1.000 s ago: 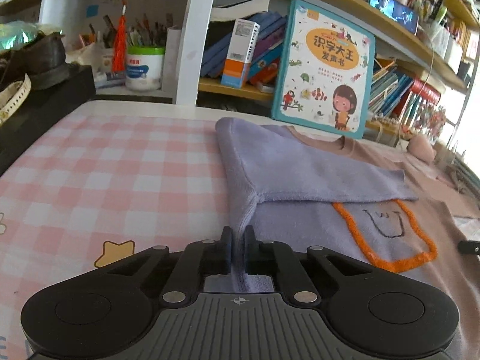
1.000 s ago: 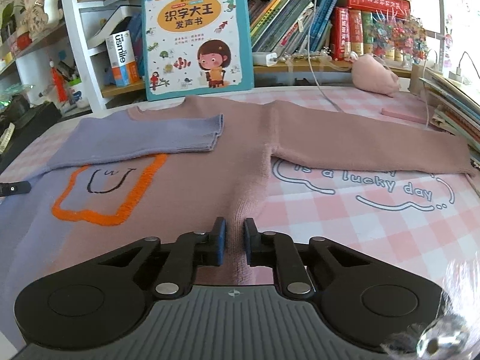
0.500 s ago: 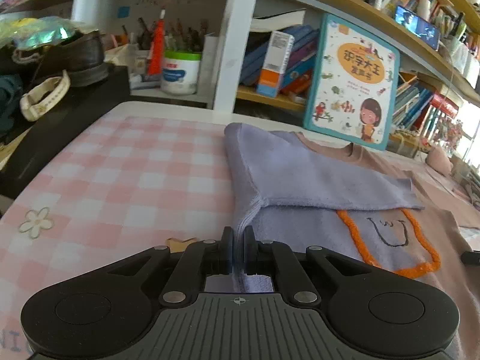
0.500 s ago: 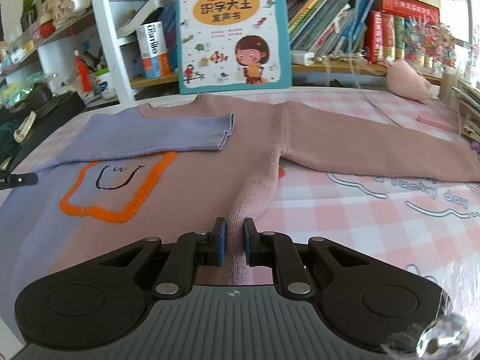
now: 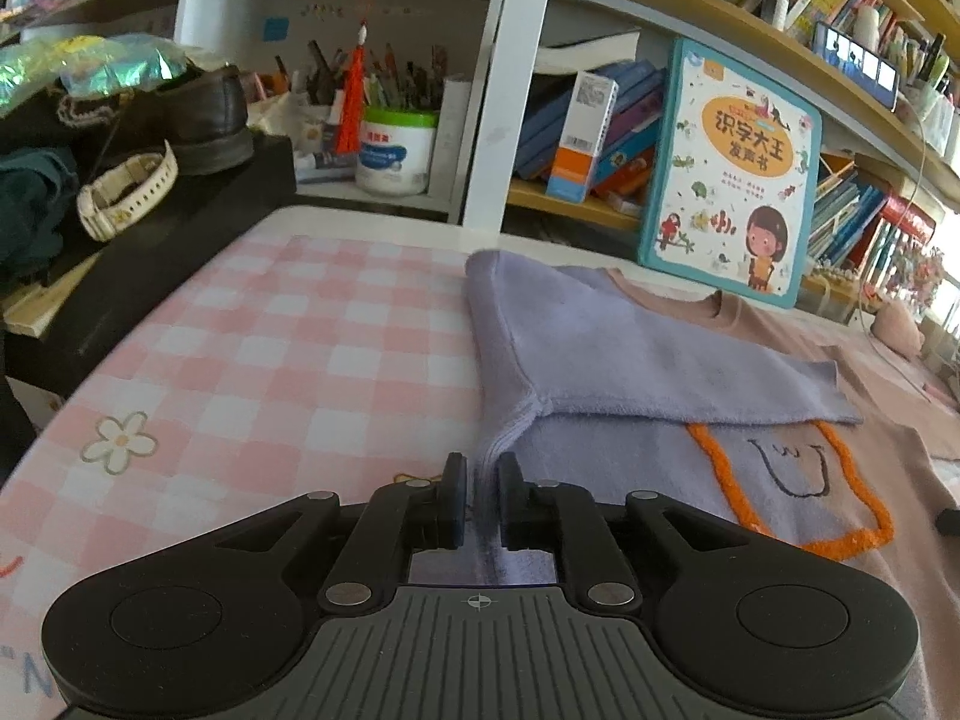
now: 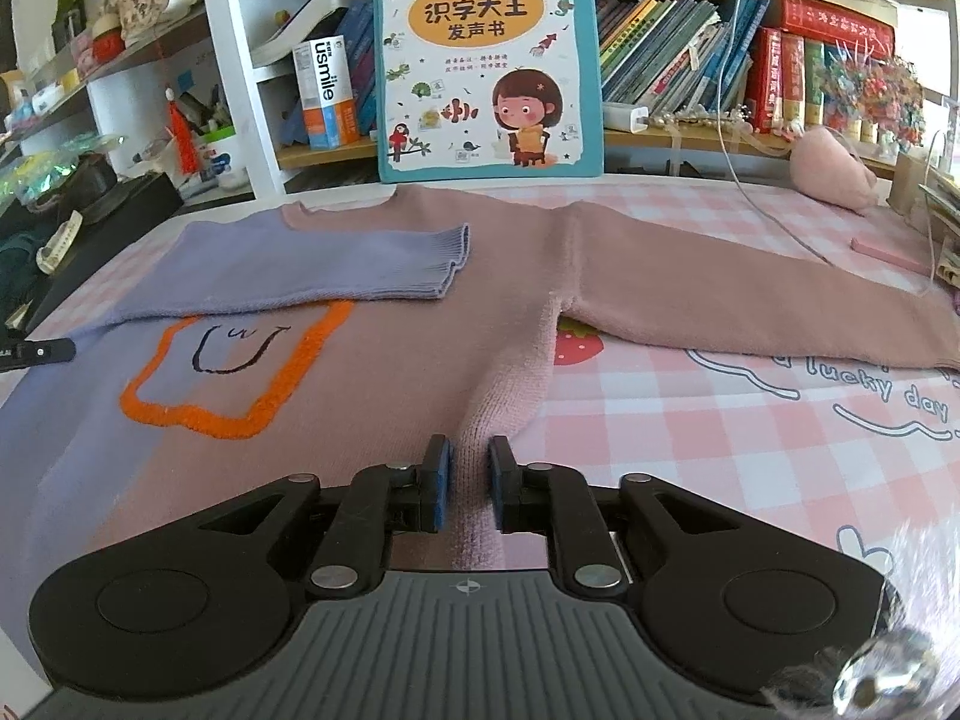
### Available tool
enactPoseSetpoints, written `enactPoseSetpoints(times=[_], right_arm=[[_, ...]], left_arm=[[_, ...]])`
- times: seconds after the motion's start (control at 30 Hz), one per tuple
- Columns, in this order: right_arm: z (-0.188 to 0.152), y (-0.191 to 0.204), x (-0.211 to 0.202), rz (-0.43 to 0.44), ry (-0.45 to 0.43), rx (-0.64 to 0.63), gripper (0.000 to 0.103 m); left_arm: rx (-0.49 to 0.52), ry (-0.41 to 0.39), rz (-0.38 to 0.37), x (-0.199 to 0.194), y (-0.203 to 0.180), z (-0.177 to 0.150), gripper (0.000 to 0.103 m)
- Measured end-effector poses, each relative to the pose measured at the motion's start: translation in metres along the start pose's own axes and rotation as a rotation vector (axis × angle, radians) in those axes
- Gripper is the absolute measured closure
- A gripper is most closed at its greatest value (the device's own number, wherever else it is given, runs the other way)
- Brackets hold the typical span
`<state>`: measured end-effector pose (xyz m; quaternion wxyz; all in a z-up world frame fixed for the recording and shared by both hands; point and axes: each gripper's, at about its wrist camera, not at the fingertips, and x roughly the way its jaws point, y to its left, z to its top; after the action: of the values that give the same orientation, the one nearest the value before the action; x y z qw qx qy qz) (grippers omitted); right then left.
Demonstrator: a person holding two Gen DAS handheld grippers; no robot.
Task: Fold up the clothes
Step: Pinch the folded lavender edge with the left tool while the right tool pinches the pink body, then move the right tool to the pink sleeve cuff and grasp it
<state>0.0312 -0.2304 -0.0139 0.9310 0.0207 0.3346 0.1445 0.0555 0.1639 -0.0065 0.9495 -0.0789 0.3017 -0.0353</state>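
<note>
A lilac-and-pink knitted sweater with an orange-outlined face patch lies flat on the pink checked tablecloth, filling the middle of both views. Its lilac sleeve is folded across the chest; the pink sleeve stretches toward the right edge. At bottom centre, the left gripper is opening, a lilac side fold standing loose between its jaws. The right gripper is likewise opening around a raised pink ridge of fabric.

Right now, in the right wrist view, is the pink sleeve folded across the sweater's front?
No: the pink sleeve lies stretched out over the checked cloth; only the purple sleeve is folded across.
</note>
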Motion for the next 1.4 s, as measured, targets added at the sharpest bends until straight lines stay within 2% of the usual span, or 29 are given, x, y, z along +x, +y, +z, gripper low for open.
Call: enactPoseSetpoints(times=[0.03, 0.07, 0.1, 0.17, 0.23, 0.3, 0.4, 0.53, 0.63, 0.77, 0.87, 1.17, 1.4], right_arm=[[0.001, -0.001, -0.002, -0.003, -0.008, 0.003, 0.079], [0.002, -0.002, -0.005, 0.001, -0.02, 0.006, 0.065], [0.003, -0.003, -0.007, 0.005, -0.033, 0.009, 0.056], [0.008, -0.006, -0.013, 0.0, -0.06, 0.012, 0.055], [0.013, -0.009, -0.018, -0.023, -0.082, 0.009, 0.05], [0.017, -0.014, -0.022, -0.049, -0.099, 0.006, 0.045], [0.022, -0.026, -0.024, -0.084, -0.109, 0.019, 0.045], [0.025, -0.043, -0.027, -0.127, -0.117, 0.038, 0.043], [0.026, -0.055, -0.03, -0.168, -0.12, 0.034, 0.037], [0.029, -0.079, -0.03, -0.234, -0.11, 0.025, 0.034], [0.033, -0.103, -0.026, -0.27, -0.092, 0.045, 0.034], [0.044, -0.177, -0.024, -0.374, -0.057, 0.157, 0.034], [0.051, -0.212, -0.022, -0.412, -0.053, 0.224, 0.034]], left_arm=[[-0.001, -0.007, 0.005, -0.002, 0.0, 0.001, 0.09], [0.0, -0.017, 0.011, -0.005, -0.001, 0.003, 0.09], [0.005, -0.032, 0.023, -0.008, -0.003, 0.005, 0.088], [0.027, -0.07, 0.051, -0.015, -0.008, 0.009, 0.085], [0.055, -0.108, 0.061, -0.022, -0.016, 0.015, 0.076], [0.072, -0.142, 0.033, -0.029, -0.024, 0.019, 0.057], [0.102, -0.162, -0.029, -0.03, -0.04, 0.022, 0.048], [0.156, -0.142, -0.063, -0.018, -0.059, 0.018, 0.046], [0.16, -0.109, -0.076, -0.008, -0.064, 0.013, 0.045], [0.17, -0.075, -0.085, -0.001, -0.066, 0.006, 0.027], [0.208, -0.049, -0.075, 0.002, -0.07, 0.0, 0.022], [0.291, 0.022, -0.038, 0.002, -0.074, -0.013, 0.02], [0.263, 0.035, -0.028, 0.003, -0.069, -0.013, 0.017]])
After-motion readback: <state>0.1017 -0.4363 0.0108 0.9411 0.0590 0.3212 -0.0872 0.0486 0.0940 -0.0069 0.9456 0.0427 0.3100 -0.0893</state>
